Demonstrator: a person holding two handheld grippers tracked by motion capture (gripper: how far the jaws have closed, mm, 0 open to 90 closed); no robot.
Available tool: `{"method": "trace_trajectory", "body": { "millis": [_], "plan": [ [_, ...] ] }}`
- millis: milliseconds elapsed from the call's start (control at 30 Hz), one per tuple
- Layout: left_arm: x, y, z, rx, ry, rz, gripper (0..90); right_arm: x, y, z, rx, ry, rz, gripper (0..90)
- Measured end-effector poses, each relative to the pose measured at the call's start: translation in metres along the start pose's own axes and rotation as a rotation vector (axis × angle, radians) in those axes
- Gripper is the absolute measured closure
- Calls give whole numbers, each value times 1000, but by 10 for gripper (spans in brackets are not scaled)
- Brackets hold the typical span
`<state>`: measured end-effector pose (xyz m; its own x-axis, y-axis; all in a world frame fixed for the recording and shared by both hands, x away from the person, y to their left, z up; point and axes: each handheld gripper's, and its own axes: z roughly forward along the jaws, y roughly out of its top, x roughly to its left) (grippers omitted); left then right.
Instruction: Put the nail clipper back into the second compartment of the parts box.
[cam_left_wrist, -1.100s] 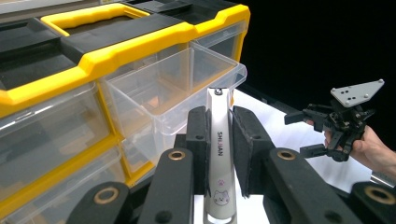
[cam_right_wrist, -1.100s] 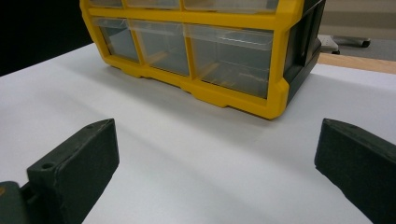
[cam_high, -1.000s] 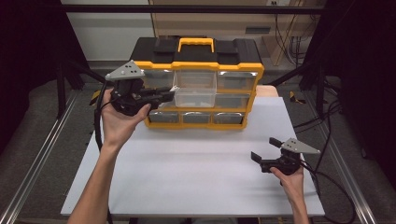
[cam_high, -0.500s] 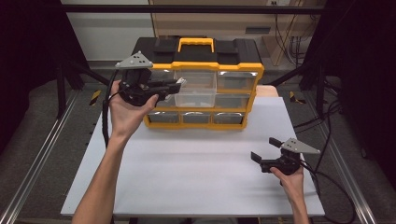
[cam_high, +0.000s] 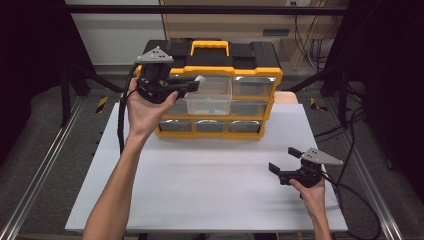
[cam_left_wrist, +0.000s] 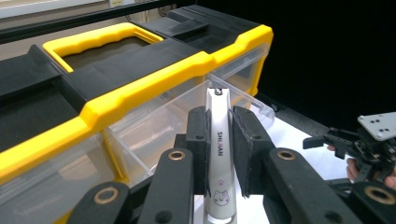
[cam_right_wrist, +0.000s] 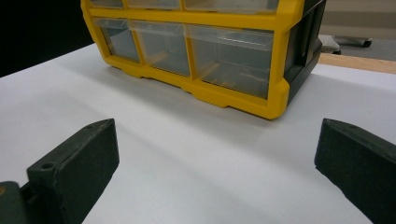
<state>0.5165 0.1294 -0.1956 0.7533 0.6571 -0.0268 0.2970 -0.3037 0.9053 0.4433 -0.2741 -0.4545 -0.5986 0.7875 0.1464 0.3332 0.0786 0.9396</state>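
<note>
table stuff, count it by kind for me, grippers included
storage organizer, yellow and black, with clear drawers: 1
nail clipper, white, clamped in the left gripper over the pulled-out drawer: 1
grippers: 2, the left one and the right gripper, open over the white table
total: 4

Table (cam_high: 200, 190): flat white top, rectangular, on a metal frame. One item stands directly on it: a yellow-and-black organiser cabinet (cam_high: 250, 107) with clear plastic drawers in rows and a yellow carry handle on top, set at the far edge, centred. One middle drawer (cam_high: 207, 104) is pulled out over the surface.
</note>
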Motion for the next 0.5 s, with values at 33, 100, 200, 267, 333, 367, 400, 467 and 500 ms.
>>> {"method": "trace_trajectory", "body": {
  "millis": [33, 100, 200, 267, 333, 367, 400, 467, 500],
  "plan": [
    [1, 1, 1, 0, 3, -2, 771, 0, 0, 0, -1, -1, 1, 5],
    [3, 3, 4, 1, 7, -5, 771, 0, 0, 0, -1, 1, 2, 5],
    [6, 5, 7, 4, 9, -10, 771, 0, 0, 1, 3, 0, 4, 5],
    [8, 7, 10, 4, 9, -10, 770, 0, 0, 1, 4, 1, 5, 5],
    [9, 8, 12, 6, 14, -11, 771, 0, 0, 1, 2, 1, 3, 5],
    [9, 9, 14, 6, 14, -11, 771, 0, 0, 0, 1, 3, 3, 5],
    [9, 9, 15, 8, 17, -10, 771, 0, 0, 0, 0, 2, 2, 5],
    [11, 10, 18, 7, 23, -11, 771, 0, 0, 0, 0, 3, 0, 5],
    [12, 10, 19, 7, 24, -12, 771, 0, 0, 0, 0, 3, 0, 5]
  ]
}}
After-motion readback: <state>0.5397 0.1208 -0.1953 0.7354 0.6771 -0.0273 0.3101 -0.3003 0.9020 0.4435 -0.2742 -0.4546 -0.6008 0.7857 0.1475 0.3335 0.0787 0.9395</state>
